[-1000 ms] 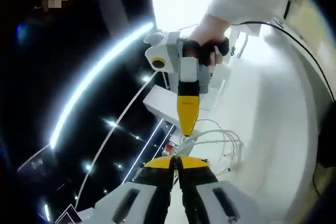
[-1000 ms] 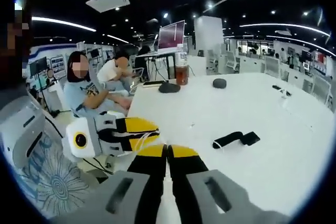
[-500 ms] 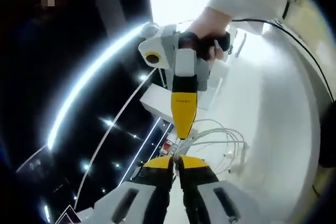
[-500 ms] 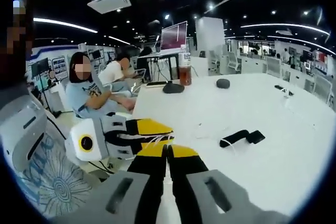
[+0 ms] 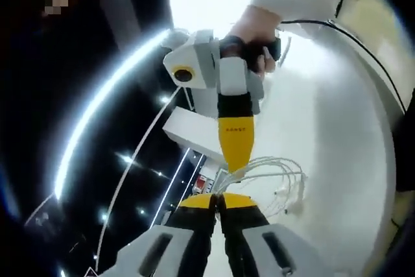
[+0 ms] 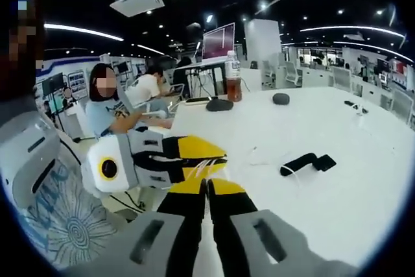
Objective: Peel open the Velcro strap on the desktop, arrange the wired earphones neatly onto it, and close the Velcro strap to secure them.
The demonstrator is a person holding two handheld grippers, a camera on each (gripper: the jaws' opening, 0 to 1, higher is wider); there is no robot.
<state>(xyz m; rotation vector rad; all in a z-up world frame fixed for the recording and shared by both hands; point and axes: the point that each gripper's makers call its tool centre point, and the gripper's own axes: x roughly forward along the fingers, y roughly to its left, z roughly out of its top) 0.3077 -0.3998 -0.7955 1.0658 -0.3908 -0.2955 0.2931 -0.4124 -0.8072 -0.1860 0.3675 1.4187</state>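
Observation:
The white earphone cable [image 5: 275, 174] hangs in loose loops above the white table. In the left gripper view my left gripper [image 5: 219, 199] is shut, with the cable coming out at its yellow tips. My right gripper [image 5: 237, 160] comes down from above in a person's hand [image 5: 249, 34], shut, its tip meeting the same bundle. In the right gripper view my right gripper [image 6: 207, 186] is shut at the bottom. The left gripper [image 6: 217, 158] lies just above it with white cable strands [image 6: 206, 163] at its tip. The black Velcro strap [image 6: 307, 162] lies flat on the table [image 6: 337, 205], to the right of both grippers.
A drink bottle [image 6: 233, 85], a black mouse [image 6: 281, 98] and another dark object [image 6: 219, 104] sit at the table's far end. Two people [image 6: 110, 111] sit at the left beyond the table edge. A monitor [image 6: 218, 42] stands behind them.
Both hands have drifted a little, so the strap sits further right in the right gripper view. The two grippers stay tip to tip on the cable, both shut.

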